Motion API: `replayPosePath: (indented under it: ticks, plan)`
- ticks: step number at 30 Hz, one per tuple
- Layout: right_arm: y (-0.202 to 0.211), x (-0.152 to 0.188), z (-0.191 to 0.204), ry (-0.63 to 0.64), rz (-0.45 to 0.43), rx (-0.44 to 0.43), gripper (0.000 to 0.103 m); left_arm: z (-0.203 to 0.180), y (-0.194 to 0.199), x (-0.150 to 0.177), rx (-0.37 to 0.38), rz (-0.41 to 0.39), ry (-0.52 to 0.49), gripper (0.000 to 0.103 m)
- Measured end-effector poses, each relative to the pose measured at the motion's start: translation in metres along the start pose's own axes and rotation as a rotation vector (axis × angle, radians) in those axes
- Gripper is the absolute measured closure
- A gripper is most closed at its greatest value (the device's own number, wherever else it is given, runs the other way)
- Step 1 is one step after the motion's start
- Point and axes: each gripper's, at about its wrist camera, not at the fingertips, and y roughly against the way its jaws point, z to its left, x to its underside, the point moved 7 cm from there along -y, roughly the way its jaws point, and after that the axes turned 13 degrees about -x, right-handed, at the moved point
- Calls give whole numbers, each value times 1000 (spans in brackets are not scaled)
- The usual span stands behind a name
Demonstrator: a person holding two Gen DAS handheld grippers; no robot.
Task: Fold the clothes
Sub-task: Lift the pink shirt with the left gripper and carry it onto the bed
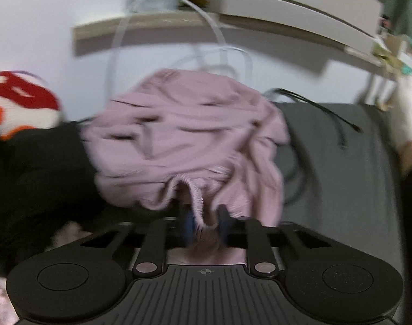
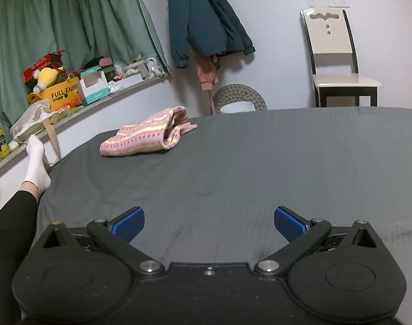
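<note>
Home bedroom: grey bed [image 2: 260, 162], green curtains [image 2: 70, 13], jacket [image 2: 203, 19] hung on wall, cluttered sill [image 2: 103, 100].

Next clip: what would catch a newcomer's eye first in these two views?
In the left wrist view, a crumpled pink garment fills the middle, its hem pinched in the left gripper. In the right wrist view, the right gripper hangs open over the bare grey bed cover, with a folded pink striped garment lying farther back on the left.
</note>
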Motion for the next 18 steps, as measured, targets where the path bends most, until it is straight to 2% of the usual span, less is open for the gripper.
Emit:
replayPosePath:
  ticks: [3,6,7,18]
  plan:
    - [1,0,-1,-6,1,1,0,-13,12,-3,75,-22,23,91]
    - [2,0,-1,-11,-5,0,0,-18,31,-21,167,-68,122,91]
    - [2,0,-1,-13,-6,0,0,-26,43,-28,214,-93,141,91]
    - [5,-2,-7,-75,-23,-3,0,-186,234,-102,806,-364,65,91]
